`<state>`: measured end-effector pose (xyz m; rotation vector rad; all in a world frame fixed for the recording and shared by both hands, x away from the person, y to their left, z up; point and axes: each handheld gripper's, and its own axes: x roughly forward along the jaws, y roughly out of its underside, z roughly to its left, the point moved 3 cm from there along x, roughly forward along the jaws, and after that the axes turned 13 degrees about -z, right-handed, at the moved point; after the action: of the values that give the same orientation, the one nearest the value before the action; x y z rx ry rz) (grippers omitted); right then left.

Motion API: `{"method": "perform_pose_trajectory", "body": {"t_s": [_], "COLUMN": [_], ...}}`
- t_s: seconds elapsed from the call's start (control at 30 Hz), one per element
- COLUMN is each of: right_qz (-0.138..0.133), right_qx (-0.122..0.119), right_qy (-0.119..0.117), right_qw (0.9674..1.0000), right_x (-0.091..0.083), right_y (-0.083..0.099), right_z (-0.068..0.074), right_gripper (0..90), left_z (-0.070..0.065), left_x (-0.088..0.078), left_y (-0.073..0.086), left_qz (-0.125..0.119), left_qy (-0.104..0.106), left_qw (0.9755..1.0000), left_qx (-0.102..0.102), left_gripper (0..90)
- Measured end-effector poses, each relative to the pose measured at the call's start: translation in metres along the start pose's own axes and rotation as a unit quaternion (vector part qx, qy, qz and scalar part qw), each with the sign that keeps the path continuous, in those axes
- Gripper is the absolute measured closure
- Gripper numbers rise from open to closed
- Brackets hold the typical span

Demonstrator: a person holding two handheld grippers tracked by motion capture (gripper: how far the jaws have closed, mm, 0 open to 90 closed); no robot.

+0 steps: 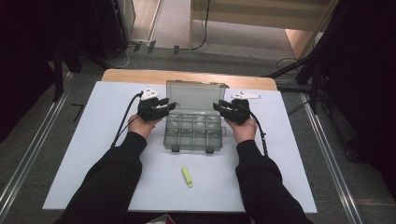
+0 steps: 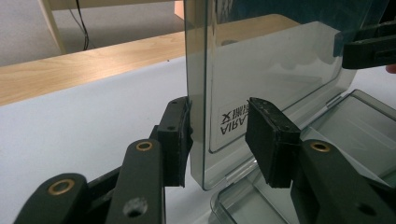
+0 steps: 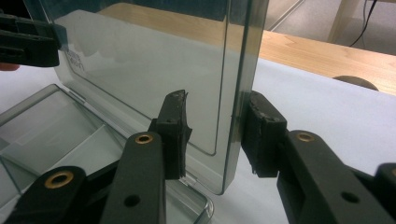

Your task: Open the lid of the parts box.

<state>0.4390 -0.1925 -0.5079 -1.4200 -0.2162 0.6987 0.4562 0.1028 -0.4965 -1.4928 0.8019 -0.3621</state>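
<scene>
**Two grippers at the lid of a clear compartment box**

In the high view, a transparent plastic compartment box [image 1: 192,130] stands in the middle of the white board [image 1: 84,154], with its lid [image 1: 194,95] raised at the far side. The left gripper [image 1: 164,105] and the right gripper [image 1: 219,106] come to the lid's two side edges. A yellow-green marker [image 1: 187,177] lies near the person, well apart from the box.

In the left gripper view, the lid's edge [image 2: 196,93] stands upright between the jaws. One pad [image 2: 175,140] touches it and the other pad [image 2: 268,140] stays apart, so this gripper is not clamped.

In the right gripper view, the lid's edge [image 3: 243,93] is also between the jaws. The outer pad [image 3: 259,135] touches it, the inner pad [image 3: 173,135] stands off, so nothing is grasped.

I judge the lid light, stiff, smooth and slippery, and it may crack under a hard squeeze. The rim edge is the best place to hold.
</scene>
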Motion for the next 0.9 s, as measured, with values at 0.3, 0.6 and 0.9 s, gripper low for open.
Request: {"method": "perform_pose_trajectory", "body": {"t_s": [0.3, 0.6, 0.9], "right_qz": [0.0, 0.008, 0.01], "right_qx": [0.009, 0.007, 0.017], "right_qy": [-0.002, 0.003, 0.003], "right_qw": [1.0, 0.9999, 0.9998], "right_x": [0.005, 0.01, 0.013], "right_y": [0.004, 0.009, 0.012], "right_z": [-0.003, -0.006, -0.006], "right_gripper": [62.8, 61.6, 58.4], "left_z": [0.002, 0.005, 0.006], "left_x": [0.005, 0.01, 0.012], "left_y": [0.004, 0.009, 0.011], "left_qz": [-0.004, -0.003, -0.005], "left_qy": [-0.008, -0.013, -0.007], "left_qw": [0.9998, 0.9995, 0.9992], "left_qx": [-0.016, -0.027, -0.039], "left_gripper": [58.5, 58.2, 53.8]}}
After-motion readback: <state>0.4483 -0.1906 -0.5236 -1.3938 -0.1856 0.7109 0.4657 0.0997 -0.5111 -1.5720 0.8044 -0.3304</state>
